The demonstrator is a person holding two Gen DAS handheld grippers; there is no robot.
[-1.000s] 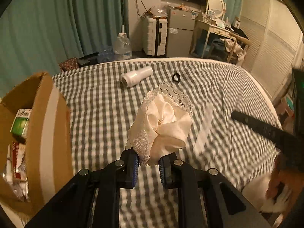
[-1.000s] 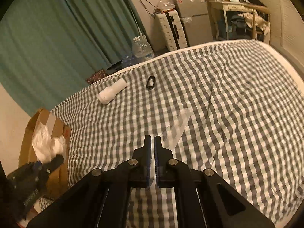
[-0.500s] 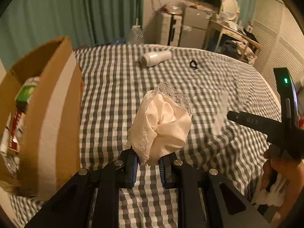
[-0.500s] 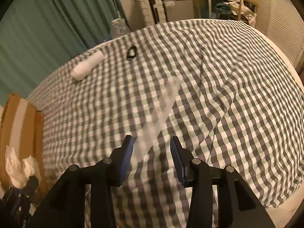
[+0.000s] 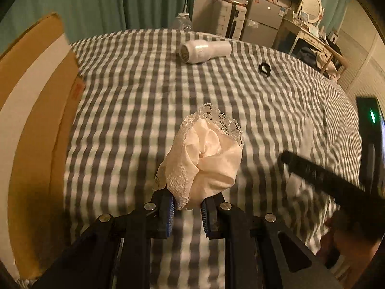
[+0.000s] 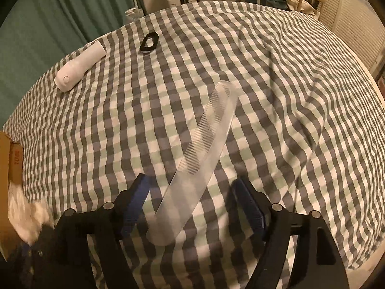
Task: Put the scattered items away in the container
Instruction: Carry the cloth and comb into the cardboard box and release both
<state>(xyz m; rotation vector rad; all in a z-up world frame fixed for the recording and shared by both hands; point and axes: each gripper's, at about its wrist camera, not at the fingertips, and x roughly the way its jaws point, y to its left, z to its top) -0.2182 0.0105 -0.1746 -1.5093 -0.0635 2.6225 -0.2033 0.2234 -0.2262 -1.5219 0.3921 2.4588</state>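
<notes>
At the left edge of the left wrist frame the cardboard box (image 5: 31,125) is being shown, and at lower centre a cream lace-trimmed cloth (image 5: 204,159) is being clamped by the left gripper (image 5: 186,210) above the checked bedspread (image 5: 134,101). In the right wrist frame, the clear comb (image 6: 199,156) is being straddled at lower centre by the wide-spread right gripper (image 6: 192,207), its fingers lying clear of the comb on either side. A white cylindrical device (image 6: 79,68) and a black ring (image 6: 149,42) are being shown at upper left.

Satiny cream cloth (image 5: 211,161) with lace trim, translucent plastic comb (image 6: 199,149), matt cardboard box (image 5: 36,120).
</notes>
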